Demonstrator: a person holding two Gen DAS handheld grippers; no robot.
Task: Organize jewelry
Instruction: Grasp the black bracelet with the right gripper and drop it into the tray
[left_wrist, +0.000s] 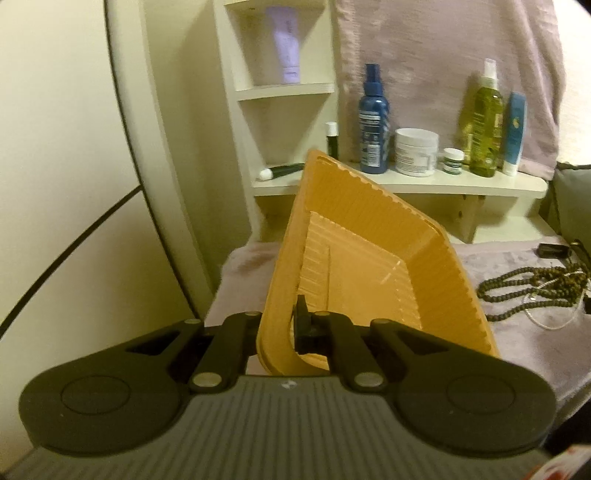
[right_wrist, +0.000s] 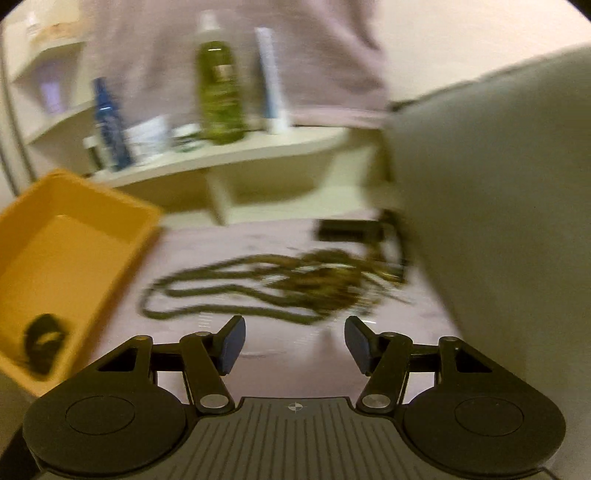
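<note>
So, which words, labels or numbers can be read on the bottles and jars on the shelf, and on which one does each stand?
No text can be read.
Blue spray bottle: white label with print, too small to read.
White jar: label print blurred.
Small green-lidded jar: too small.
Green spray bottle: label unreadable.
Blue tube: only a yellowish mark shows.
Lavender tube: blurred.
Right wrist view: all smeared by motion.

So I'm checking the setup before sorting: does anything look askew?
Yes: the yellow tray is tipped up, its wall pinched in the left claw. The bead necklaces lie tangled on the cloth, ahead of the open right claw.
</note>
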